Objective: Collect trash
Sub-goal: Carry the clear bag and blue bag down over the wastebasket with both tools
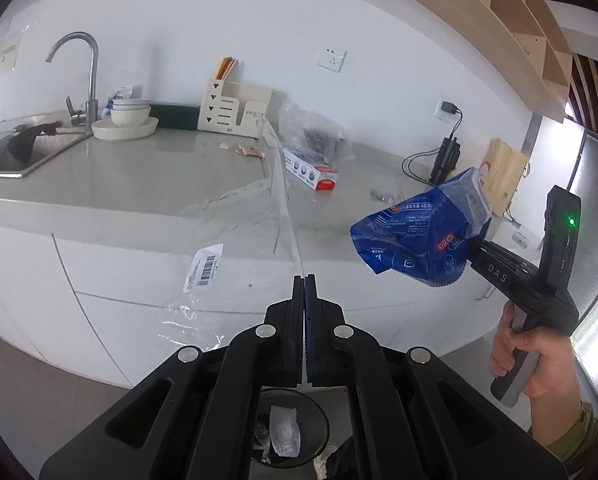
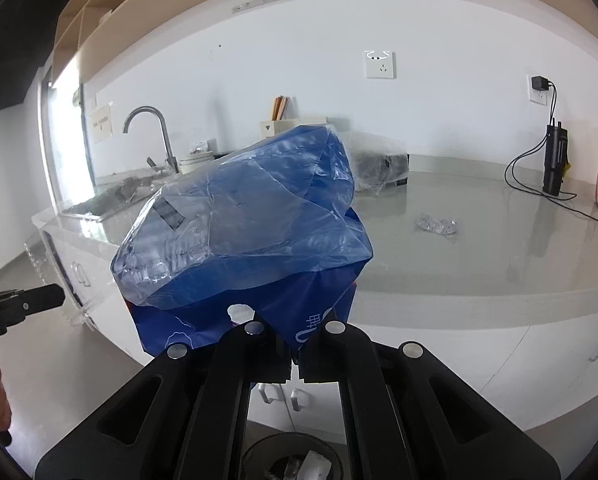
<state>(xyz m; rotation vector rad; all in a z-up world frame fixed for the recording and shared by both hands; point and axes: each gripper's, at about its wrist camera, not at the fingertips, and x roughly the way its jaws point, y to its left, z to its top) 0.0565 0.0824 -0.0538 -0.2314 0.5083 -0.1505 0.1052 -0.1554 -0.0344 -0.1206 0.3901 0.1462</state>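
Note:
My left gripper (image 1: 304, 280) is shut on a large clear plastic sheet (image 1: 259, 216) with a barcode label; the sheet stretches from the jaws up over the counter edge. My right gripper (image 2: 295, 356) is shut on a crumpled blue plastic wrapper (image 2: 251, 232), held in the air in front of the counter; it also shows in the left wrist view (image 1: 419, 236). A black mesh trash bin (image 1: 287, 432) with white scraps inside stands on the floor below both grippers, and it also shows in the right wrist view (image 2: 295, 460).
On the grey counter (image 2: 479, 248) lie a small crumpled clear wrapper (image 2: 437, 225), a box under a plastic bag (image 1: 311, 152), pink scraps (image 1: 245, 149), a charging radio (image 2: 555, 160) with cables and a paper bag (image 1: 501, 176). Sink (image 1: 31, 148), tap, bowls and a utensil rack stand at the left.

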